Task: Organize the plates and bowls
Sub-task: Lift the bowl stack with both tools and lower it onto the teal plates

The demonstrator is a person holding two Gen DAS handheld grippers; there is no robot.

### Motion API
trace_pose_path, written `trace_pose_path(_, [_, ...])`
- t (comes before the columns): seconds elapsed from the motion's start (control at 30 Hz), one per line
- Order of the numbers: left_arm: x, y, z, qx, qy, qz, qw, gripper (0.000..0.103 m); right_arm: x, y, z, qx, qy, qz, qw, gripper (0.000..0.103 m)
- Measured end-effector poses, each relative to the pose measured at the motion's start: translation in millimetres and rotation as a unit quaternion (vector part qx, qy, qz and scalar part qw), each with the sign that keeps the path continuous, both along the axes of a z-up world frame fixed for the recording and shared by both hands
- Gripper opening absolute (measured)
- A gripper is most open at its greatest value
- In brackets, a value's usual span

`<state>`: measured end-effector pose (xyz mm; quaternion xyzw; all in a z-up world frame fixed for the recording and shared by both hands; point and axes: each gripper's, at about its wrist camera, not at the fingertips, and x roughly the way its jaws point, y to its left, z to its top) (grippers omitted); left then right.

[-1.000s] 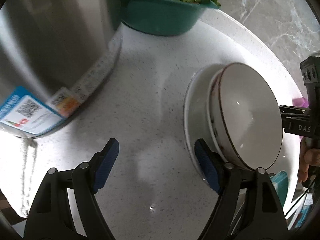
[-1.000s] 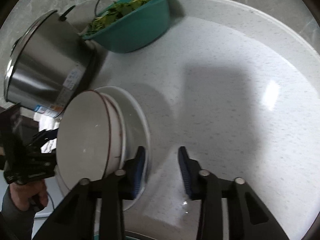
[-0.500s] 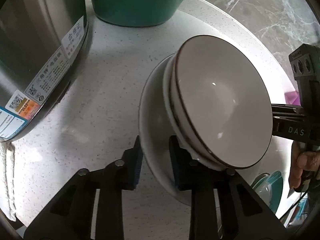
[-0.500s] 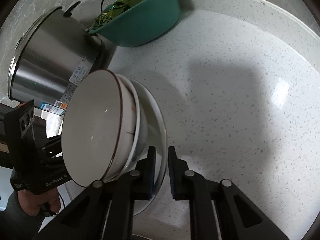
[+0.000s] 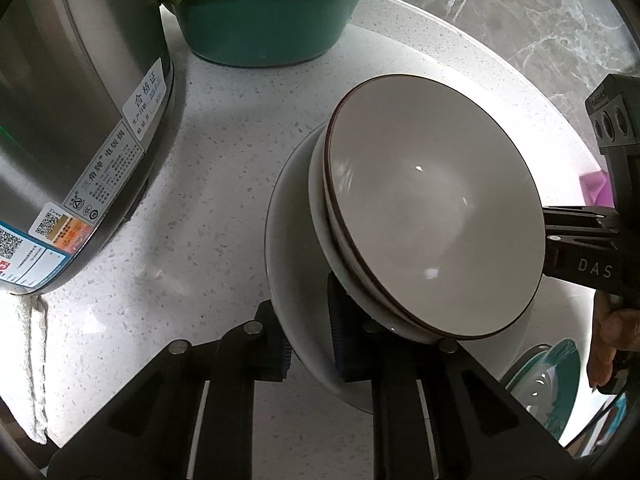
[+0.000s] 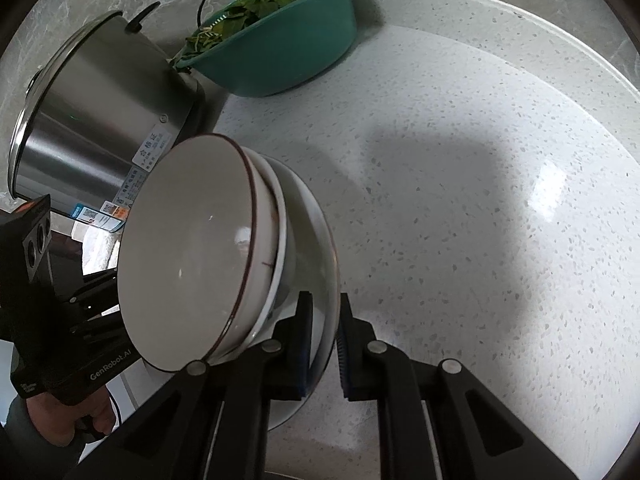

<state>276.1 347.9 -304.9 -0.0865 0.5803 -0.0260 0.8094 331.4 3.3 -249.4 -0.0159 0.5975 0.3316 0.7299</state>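
A white plate (image 5: pixel 288 240) carries two stacked white bowls with dark rims (image 5: pixel 432 216). My left gripper (image 5: pixel 310 340) grips the plate's near rim; its jaws are closing the last bit and both blue pads press on the rim. In the right wrist view the same plate (image 6: pixel 320 240) and bowls (image 6: pixel 192 256) tilt toward the left. My right gripper (image 6: pixel 324 340) is shut on the opposite rim. Each view shows the other gripper across the stack: the right gripper (image 5: pixel 580 248) and the left gripper (image 6: pixel 80 320), both held by a hand.
A tall steel pot (image 5: pixel 72 120) stands close on the left of the stack. A teal basin of greens (image 5: pixel 264 20) sits behind it. A white cloth (image 5: pixel 28 360) hangs at the counter's left edge. A teal dish (image 5: pixel 560 376) lies beyond the counter's right edge.
My left gripper moved right onto the plate's rim and shut on it. My right gripper closed on the other rim. The plate and bowls now sit higher and larger in both views.
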Motion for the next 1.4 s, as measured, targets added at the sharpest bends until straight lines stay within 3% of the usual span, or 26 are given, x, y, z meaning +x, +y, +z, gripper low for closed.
trace_pose_path(0.2, [-4.9, -5.3, 7.0, 0.005, -0.006, -0.005, 1.0000, 0.013, -3.0, -4.6, 3.9, -0.002, 0.001, -0.007, 1.000, 0.013])
trace_pose_path(0.63, [-38.4, -10.5, 56.2, 0.008, -0.035, -0.031, 0.9989, 0.013, -22.6, -20.5, 42.0, 0.005, -0.027, -0.028, 0.999, 0.013])
trace_pose_path(1.03, [-64.7, -34.3, 95.5, 0.004, -0.051, -0.084, 0.9952, 0.014, -55.0, -48.0, 76.7, 0.009, -0.045, -0.066, 0.997, 0.013])
trace_pose_path(1.4, [-98.3, -72.0, 114.6, -0.002, -0.052, -0.141, 0.9886, 0.014, -92.1, -90.6, 92.8, 0.013, -0.047, -0.112, 0.993, 0.013])
